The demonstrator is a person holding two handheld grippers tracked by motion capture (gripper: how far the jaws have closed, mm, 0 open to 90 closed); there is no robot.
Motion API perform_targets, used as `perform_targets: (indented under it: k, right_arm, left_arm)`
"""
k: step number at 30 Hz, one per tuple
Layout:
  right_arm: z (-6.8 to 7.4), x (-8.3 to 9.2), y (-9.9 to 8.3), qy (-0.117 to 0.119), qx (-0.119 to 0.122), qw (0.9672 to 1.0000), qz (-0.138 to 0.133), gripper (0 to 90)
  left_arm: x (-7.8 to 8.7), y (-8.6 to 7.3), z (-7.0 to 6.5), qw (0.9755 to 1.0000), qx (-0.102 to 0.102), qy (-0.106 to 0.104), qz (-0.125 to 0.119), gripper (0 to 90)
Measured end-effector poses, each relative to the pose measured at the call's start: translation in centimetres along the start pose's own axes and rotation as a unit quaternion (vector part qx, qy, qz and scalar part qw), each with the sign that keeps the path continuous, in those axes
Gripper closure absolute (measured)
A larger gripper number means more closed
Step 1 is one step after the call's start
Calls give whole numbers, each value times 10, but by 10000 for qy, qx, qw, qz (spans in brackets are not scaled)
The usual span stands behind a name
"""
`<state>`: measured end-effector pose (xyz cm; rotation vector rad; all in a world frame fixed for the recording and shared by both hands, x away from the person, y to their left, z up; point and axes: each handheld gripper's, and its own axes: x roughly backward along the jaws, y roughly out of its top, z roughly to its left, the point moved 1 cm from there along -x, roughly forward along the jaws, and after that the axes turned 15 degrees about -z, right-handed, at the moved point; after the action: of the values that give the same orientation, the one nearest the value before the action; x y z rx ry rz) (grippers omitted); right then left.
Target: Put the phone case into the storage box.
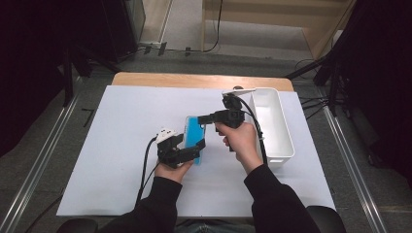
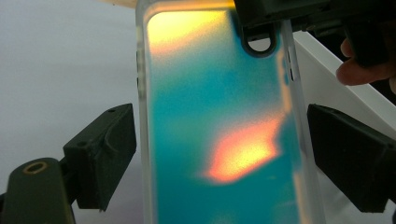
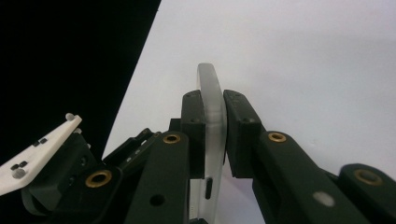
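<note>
High view: I see the phone case (image 1: pixel 195 133), blue-backed with a clear rim, held between my two hand-held grippers above the white sheet (image 1: pixel 121 145) that covers the tabletop (image 1: pixel 194 80). The right hand-held gripper (image 1: pixel 203 118) is clenched on the case's far end; the right gripper view shows the clear rim (image 3: pixel 212 140) edge-on, pinched between both black pads. The left hand-held gripper (image 1: pixel 197 147) stands released at the near end: the left gripper view shows its jaws either side of the case (image 2: pixel 219 140), a gap showing at each pad, neither pressing. The iridescent back, teal with orange glare, faces that camera. A white plastic bin (image 1: pixel 274 126) sits on the sheet just right of the right hand (image 1: pixel 240 141). The left hand (image 1: pixel 175 170) rests low near the sheet.
</note>
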<state>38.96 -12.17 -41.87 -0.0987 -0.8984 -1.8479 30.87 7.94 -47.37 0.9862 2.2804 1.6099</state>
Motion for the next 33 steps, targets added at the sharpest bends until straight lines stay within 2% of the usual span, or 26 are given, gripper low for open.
perform_targets:
  k: [5, 10, 11, 14, 15, 18, 22, 24, 26, 31, 33]
  right_arm:
    - [0, 1, 0, -49, 120, 9999, 16, 777]
    - [0, 4, 3, -94, 109, 9999, 0, 777]
    - [1, 5, 3, -136, 197, 9997, -46, 777]
    - [-1, 7, 5, -220, 316, 9992, -71, 777]
    - [-1, 8, 6, -259, 292, 9992, -57, 777]
    - [-5, 11, 8, -280, 309, 9991, -96, 777]
    - [-8, 16, 10, -332, 429, 9985, -114, 777]
    - [-9, 18, 11, -286, 531, 9981, -130, 777]
    - [-9, 20, 11, -280, 592, 9978, -98, 777]
    - [-11, 26, 11, -238, 878, 9959, -39, 777]
    - [-11, 29, 11, -164, 1063, 9942, -48, 777]
  left_arm:
    - [0, 3, 0, 9998, 14, -53, 178, 105]
    - [1, 5, 0, 9996, 61, -85, 263, 105]
    - [1, 6, 0, 9996, 33, -99, 272, 104]
    - [2, 7, 0, 9994, 39, -56, 338, 105]
    - [3, 8, 0, 9993, -7, 0, 370, 104]
    - [4, 12, 1, 9992, 34, -33, 403, 104]
    - [7, 18, 2, 9984, 120, -282, 482, 105]
    - [6, 21, 3, 9967, 198, -456, 642, 105]
    - [6, 24, 3, 9950, 233, -504, 833, 105]
    - [7, 31, 6, 9926, 205, -706, 969, 108]
    - [8, 35, 7, 9910, 164, -831, 1036, 126]
